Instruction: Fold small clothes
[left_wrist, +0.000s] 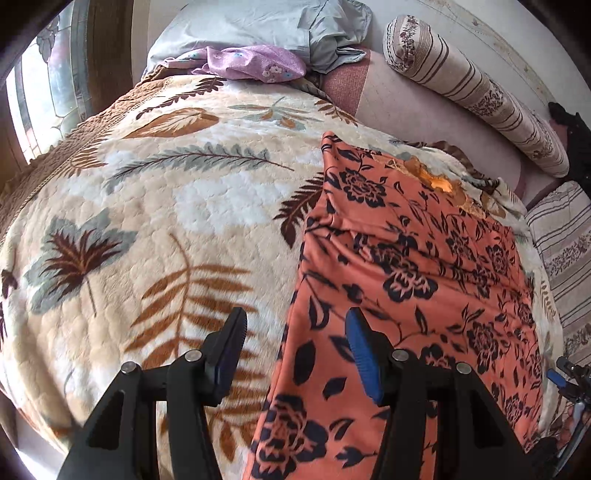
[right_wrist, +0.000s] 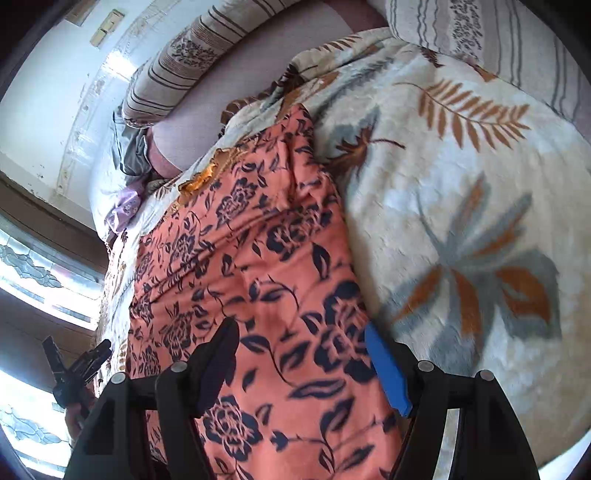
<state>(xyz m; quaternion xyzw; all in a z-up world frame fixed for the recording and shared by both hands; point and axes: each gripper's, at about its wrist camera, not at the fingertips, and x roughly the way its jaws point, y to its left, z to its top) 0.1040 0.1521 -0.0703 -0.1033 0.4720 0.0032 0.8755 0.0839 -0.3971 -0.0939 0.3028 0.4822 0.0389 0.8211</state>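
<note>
An orange garment with dark floral print (left_wrist: 406, 280) lies spread flat on a cream leaf-patterned blanket (left_wrist: 166, 206). It also shows in the right wrist view (right_wrist: 258, 266). My left gripper (left_wrist: 297, 332) is open and empty, hovering over the garment's left edge near its near end. My right gripper (right_wrist: 301, 343) is open and empty, above the garment's right edge. The right gripper shows at the far right of the left wrist view (left_wrist: 569, 376); the left gripper shows at the lower left of the right wrist view (right_wrist: 74, 369).
Striped bolster pillows (left_wrist: 476, 88) lie along the wall at the far side. A grey pillow (left_wrist: 258, 26) and a purple floral cloth (left_wrist: 255, 62) sit at the head of the bed. A window (left_wrist: 40, 96) is at the left.
</note>
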